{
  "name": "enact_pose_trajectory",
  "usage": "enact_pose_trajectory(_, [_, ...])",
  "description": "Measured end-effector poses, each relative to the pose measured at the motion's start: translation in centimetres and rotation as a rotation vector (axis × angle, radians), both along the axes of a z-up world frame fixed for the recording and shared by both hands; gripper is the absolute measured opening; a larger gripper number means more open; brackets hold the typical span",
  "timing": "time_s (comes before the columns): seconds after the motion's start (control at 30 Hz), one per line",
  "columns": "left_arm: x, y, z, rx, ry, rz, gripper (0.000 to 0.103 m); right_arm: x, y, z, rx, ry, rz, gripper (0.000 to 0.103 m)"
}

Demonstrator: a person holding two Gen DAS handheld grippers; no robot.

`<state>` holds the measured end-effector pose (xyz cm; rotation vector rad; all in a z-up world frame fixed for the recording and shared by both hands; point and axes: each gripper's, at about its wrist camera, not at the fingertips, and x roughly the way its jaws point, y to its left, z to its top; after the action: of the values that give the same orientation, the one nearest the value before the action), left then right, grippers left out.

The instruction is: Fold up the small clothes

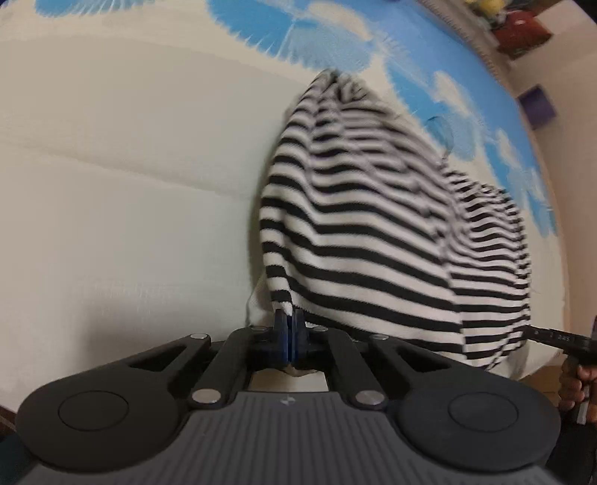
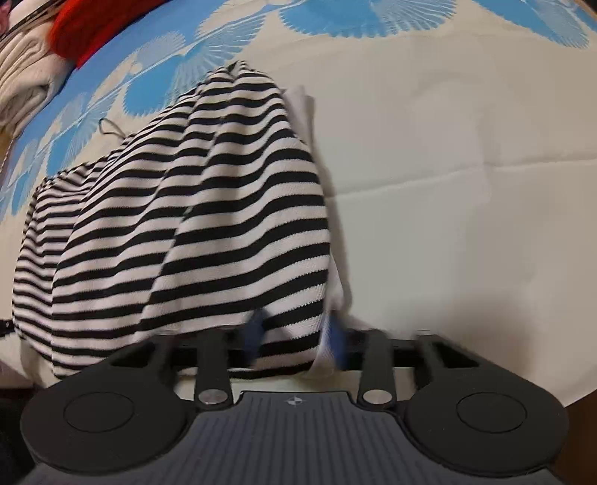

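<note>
A cream sheet with blue fan-shaped prints covers the bed and fills most of both views; its blue band runs along the far edge, and the plain cream part takes up the near side. Faint crease lines cross the plain part in the right wrist view.

On it lies the striped top, black and white, bunched into a raised, rumpled mound with soft folds. It sits on the plain part of the sheet with its far end reaching the blue prints. A white inner layer shows along one side edge. A loose dark thread lies on the sheet just beside the far end of the top.

At the far left edge in the right wrist view, a red cloth and folded cream knitwear rest beyond the blue band.

The left gripper has its blue pads pressed together, pinching the near hem of the top. The right gripper has its fingers spread apart, blurred, with the near edge of the top lying between them; whether either pad touches the cloth cannot be told. In the left wrist view, part of the right gripper's black body and the person's hand show at the right edge.
</note>
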<state>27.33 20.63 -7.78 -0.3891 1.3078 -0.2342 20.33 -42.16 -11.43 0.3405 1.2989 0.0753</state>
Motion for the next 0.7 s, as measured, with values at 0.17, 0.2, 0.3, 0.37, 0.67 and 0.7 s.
enact_pose_trajectory(0.17, [-1.5,3.5,3.1,-0.027,-0.117,0.122,0.001,-1.5,-3.5,4.8,0.132,-0.225,-0.124,0.009])
enact_pose_trajectory(0.2, [-1.6,3.3,2.7,0.016,-0.089,0.106,0.001,-2.1,-4.0,5.5,0.128,-0.257,-0.140,0.009])
enact_pose_trajectory(0.3, [-1.4,1.2,-0.5,0.156,0.076,-0.032,0.001,-2.4,-4.2,3.8,0.068,-0.125,-0.110,0.009])
enact_pose_trajectory(0.37, [-1.5,-0.3,-1.8,0.230,0.135,-0.108,0.001,-2.3,-3.2,2.0,-0.010,-0.030,-0.051,0.009])
enact_pose_trajectory(0.67, [-0.6,-1.2,2.9,0.168,-0.123,-0.033,0.040,-2.1,-1.7,4.1,-0.136,-0.171,-0.078,0.031])
enact_pose_trajectory(0.7, [-0.3,-1.6,3.3,0.141,-0.154,-0.038,0.040,-2.0,-1.8,4.1,-0.118,-0.191,-0.082,0.032])
